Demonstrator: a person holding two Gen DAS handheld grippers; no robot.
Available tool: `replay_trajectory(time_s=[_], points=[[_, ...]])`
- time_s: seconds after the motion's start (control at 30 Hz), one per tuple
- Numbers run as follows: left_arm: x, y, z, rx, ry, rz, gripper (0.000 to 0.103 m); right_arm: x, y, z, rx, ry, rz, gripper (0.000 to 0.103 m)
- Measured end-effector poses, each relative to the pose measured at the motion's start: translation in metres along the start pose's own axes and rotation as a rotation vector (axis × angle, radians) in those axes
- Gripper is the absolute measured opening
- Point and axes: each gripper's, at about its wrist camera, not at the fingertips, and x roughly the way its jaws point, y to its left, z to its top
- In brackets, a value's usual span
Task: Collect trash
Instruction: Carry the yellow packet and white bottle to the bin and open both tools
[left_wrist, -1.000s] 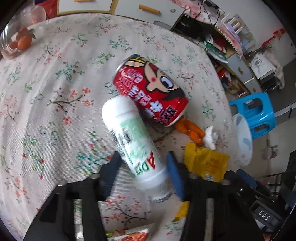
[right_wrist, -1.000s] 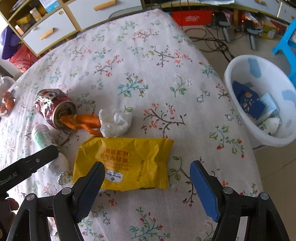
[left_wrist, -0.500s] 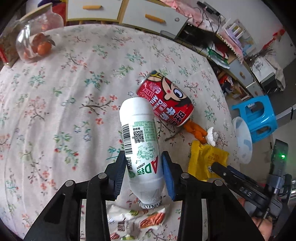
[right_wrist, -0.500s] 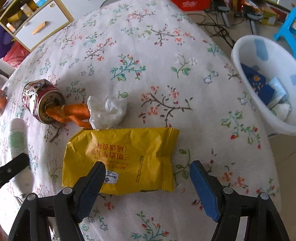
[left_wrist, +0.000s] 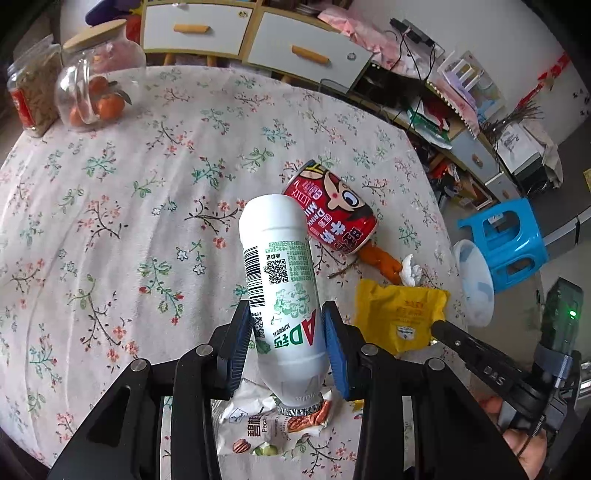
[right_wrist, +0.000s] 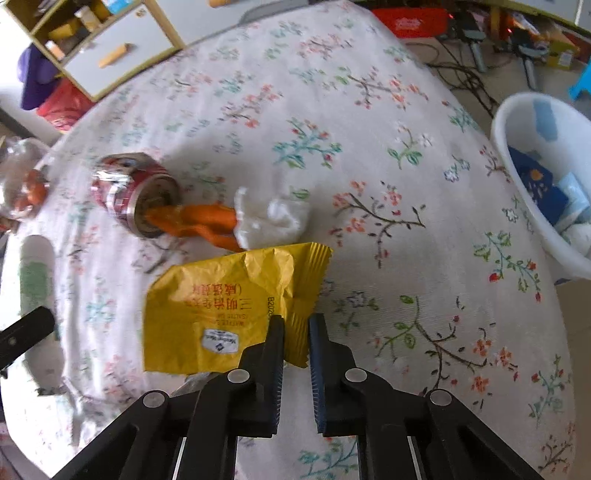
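Note:
My left gripper (left_wrist: 288, 332) is shut on a white AD drink bottle (left_wrist: 280, 280) and holds it above the flowered tablecloth (left_wrist: 110, 206). My right gripper (right_wrist: 296, 325) is shut on the right edge of a yellow snack wrapper (right_wrist: 229, 306), which also shows in the left wrist view (left_wrist: 399, 314). A red cartoon can (left_wrist: 332, 210) lies on its side with orange peel (right_wrist: 199, 221) at its mouth and a crumpled white tissue (right_wrist: 273, 218) beside it. A nut snack packet (left_wrist: 273, 428) lies under the bottle. A white trash bin (right_wrist: 517, 147) stands off the table's right edge.
Two glass jars (left_wrist: 92, 88), one with oranges, stand at the table's far left. A blue plastic stool (left_wrist: 506, 240) stands on the floor beside the bin. Drawers (left_wrist: 251, 40) and clutter line the far wall.
My left gripper closed on the bottle and lifted it off the cloth. My right gripper moved down and closed on the yellow wrapper's edge, crumpling it.

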Motion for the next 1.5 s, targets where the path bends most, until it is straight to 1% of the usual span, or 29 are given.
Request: replay_trajectory(time_s=[0.13,0.27,0.47,0.8,1.0,1.03,1.1,1.13,1.17,1.2,1.37,1.5], points=[[-0.006,-0.004,-0.002,0.010,-0.014,-0.006,0.040,-0.020,0.001,-0.002,-0.017,-0.040,0.026,0.011],[-0.008,-0.011,-0.006,0.024,-0.020,-0.012,0.040,-0.039,-0.006,-0.001,-0.001,-0.078,0.042,0.011],[-0.007,-0.024,-0.012,0.048,-0.017,-0.022,0.040,-0.065,-0.050,0.006,0.102,-0.139,0.032,0.011],[-0.005,-0.048,-0.016,0.106,-0.025,-0.037,0.040,-0.102,-0.157,0.017,0.348,-0.250,-0.102,0.011],[-0.006,-0.077,-0.021,0.168,-0.032,-0.073,0.040,-0.114,-0.202,0.016,0.436,-0.290,-0.170,0.012],[-0.005,-0.083,-0.022,0.183,-0.029,-0.079,0.040,-0.115,-0.207,0.015,0.444,-0.295,-0.174,0.013],[-0.002,-0.096,-0.024,0.215,-0.021,-0.085,0.040,-0.114,-0.216,0.015,0.465,-0.306,-0.177,0.021],[0.001,-0.105,-0.025,0.232,-0.015,-0.085,0.040,-0.114,-0.220,0.015,0.477,-0.300,-0.177,0.030],[0.003,-0.112,-0.025,0.243,-0.010,-0.086,0.040,-0.113,-0.224,0.014,0.492,-0.294,-0.178,0.045],[0.006,-0.119,-0.025,0.251,-0.002,-0.092,0.040,-0.114,-0.229,0.012,0.512,-0.297,-0.178,0.049],[0.027,-0.166,-0.024,0.308,0.026,-0.113,0.040,-0.126,-0.238,0.007,0.534,-0.304,-0.166,0.049],[0.049,-0.207,-0.024,0.338,0.049,-0.145,0.040,-0.137,-0.244,0.002,0.526,-0.301,-0.185,0.049]])
